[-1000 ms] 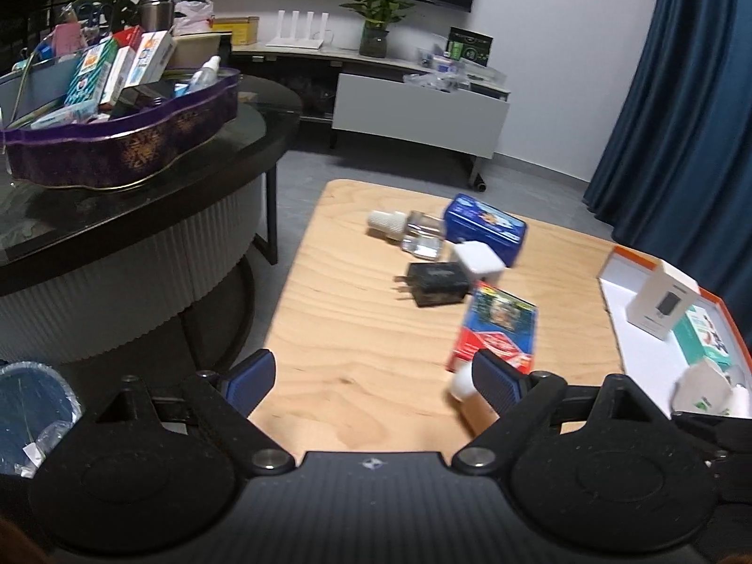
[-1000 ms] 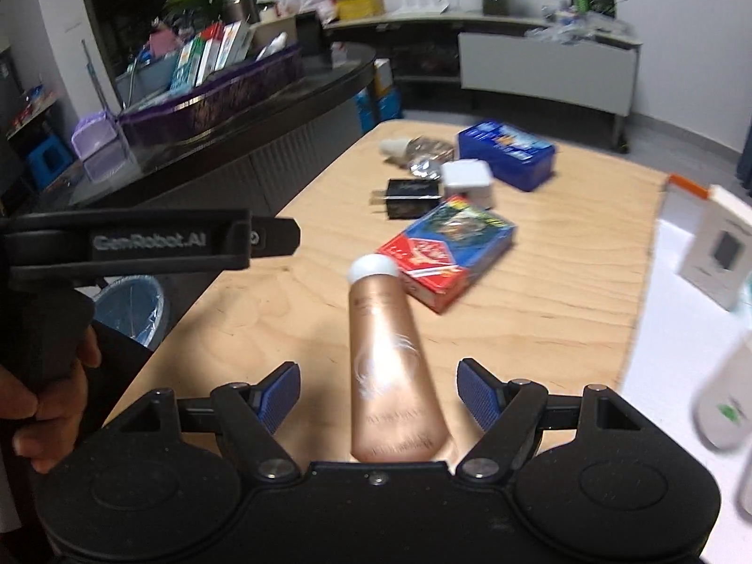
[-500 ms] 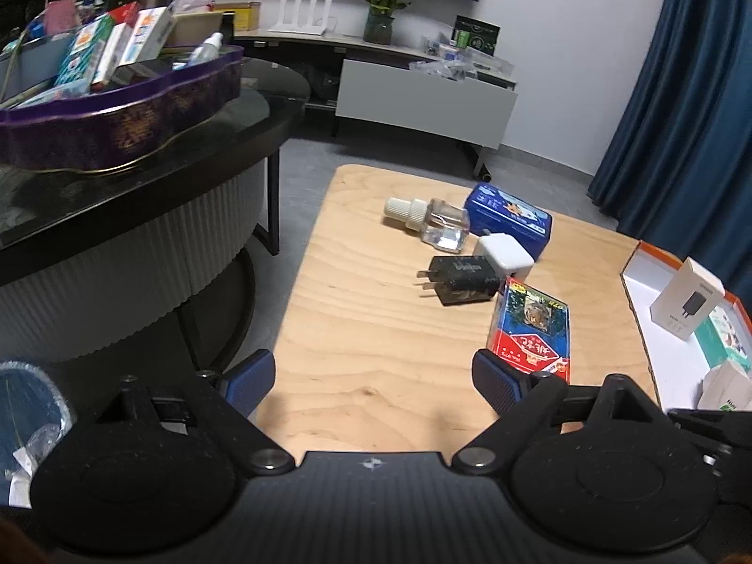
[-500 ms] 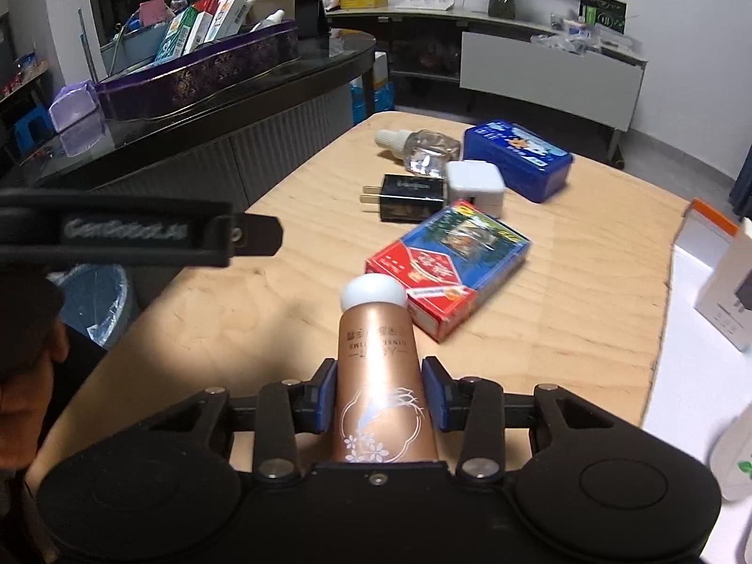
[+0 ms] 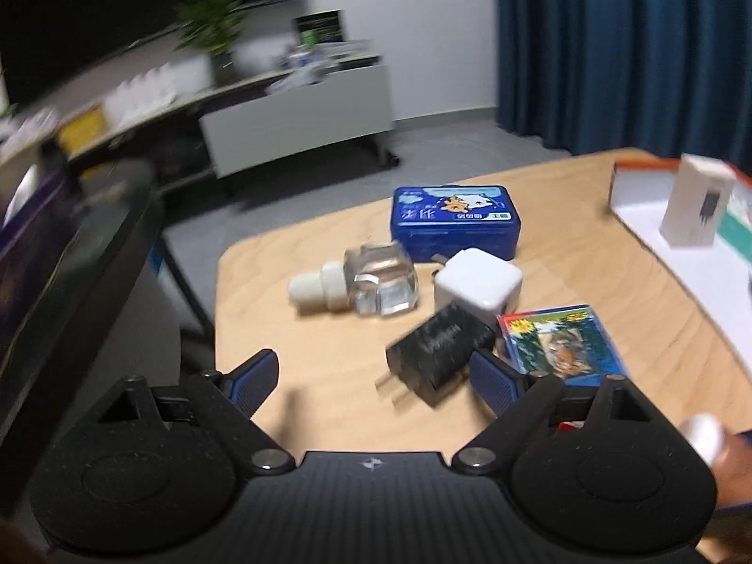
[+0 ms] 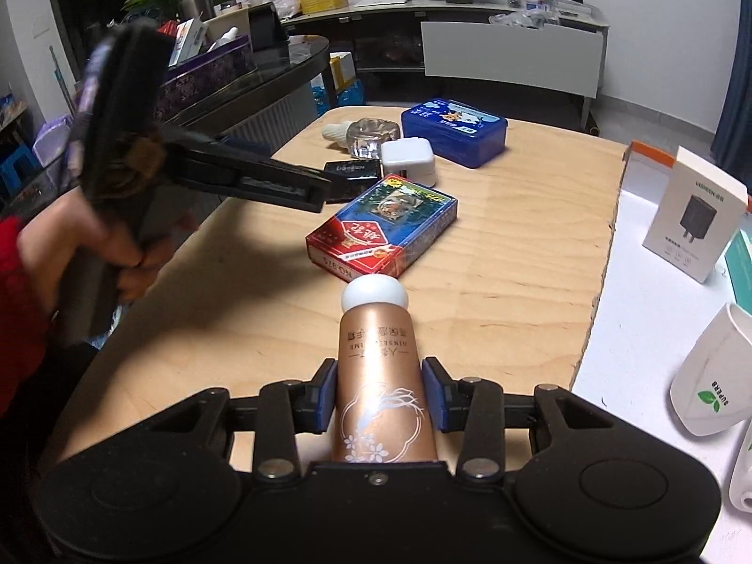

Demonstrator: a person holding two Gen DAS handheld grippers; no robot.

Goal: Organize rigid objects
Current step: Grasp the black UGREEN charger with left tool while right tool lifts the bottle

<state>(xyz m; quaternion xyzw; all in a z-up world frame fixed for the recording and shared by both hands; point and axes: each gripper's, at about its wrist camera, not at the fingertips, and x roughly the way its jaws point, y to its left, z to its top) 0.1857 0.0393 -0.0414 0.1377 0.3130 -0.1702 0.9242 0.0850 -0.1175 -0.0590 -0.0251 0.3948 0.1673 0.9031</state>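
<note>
My right gripper [image 6: 379,395] is shut on a rose-gold tube [image 6: 379,376] with a white cap, held above the wooden table [image 6: 493,258]. My left gripper [image 5: 376,376] is open and empty, just short of the black charger [image 5: 439,350]. Beyond the charger lie a white plug cube [image 5: 479,289], a clear bottle [image 5: 371,279], a blue tin [image 5: 453,221] and a red-blue card box [image 5: 561,345]. In the right wrist view the left gripper [image 6: 310,190] reaches over the table beside the black charger [image 6: 352,171] and the card box [image 6: 383,232].
A white tray with an orange rim [image 6: 658,310] sits at the table's right, holding a white charger carton [image 6: 693,218] and a white container [image 6: 709,376]. A dark counter with a purple basket [image 6: 211,70] stands left. A grey cabinet [image 6: 512,58] is behind.
My right gripper shut on the rose-gold tube and lifted it. My left gripper swung forward and right, close to the black charger, still open.
</note>
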